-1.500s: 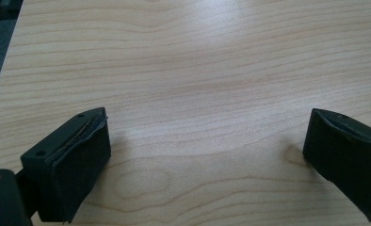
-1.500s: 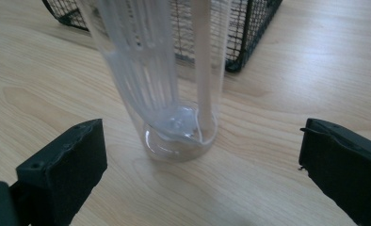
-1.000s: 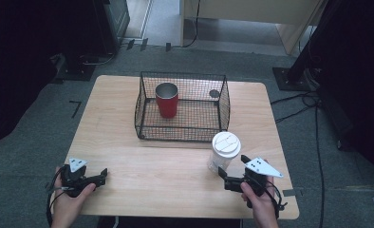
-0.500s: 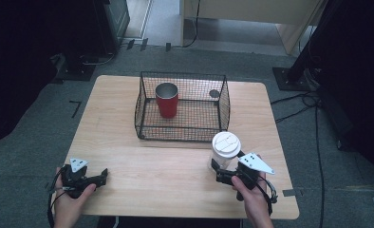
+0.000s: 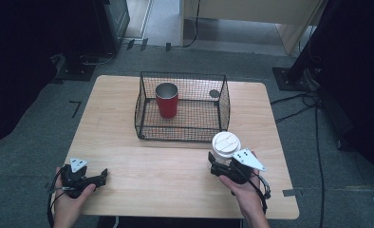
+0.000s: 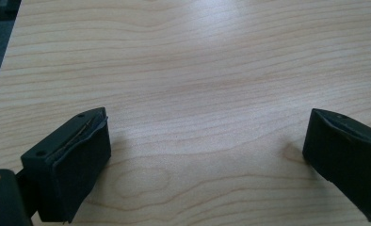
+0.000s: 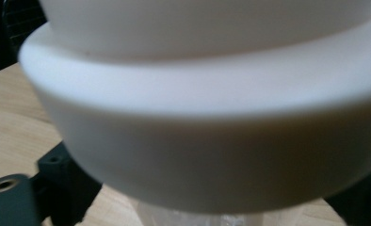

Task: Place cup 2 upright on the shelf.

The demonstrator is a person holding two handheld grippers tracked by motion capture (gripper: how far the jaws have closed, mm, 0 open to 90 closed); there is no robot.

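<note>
A clear cup with a white lid [image 5: 225,144] stands on the wooden table [image 5: 152,166] just in front of the wire basket's right corner. My right gripper [image 5: 218,164] is at the cup's near side with a jaw on either side of its lower body. In the right gripper view the lid [image 7: 197,117] hides the pads. The jaws have just been closing with the cup between them. My left gripper [image 5: 102,175] rests near the table's front left, open with nothing between its jaws [image 6: 207,155]. A red cup [image 5: 167,99] stands inside the basket.
The black wire basket [image 5: 182,75] sits at the back middle of the table, with a small dark disc [image 5: 214,93] at its back right. Bare wood lies between the two grippers. Cables run over the floor to the right.
My right hand has slid left and forward, up to the lidded cup, so its jaws now flank the cup's base. The left hand and the cups have stayed put.
</note>
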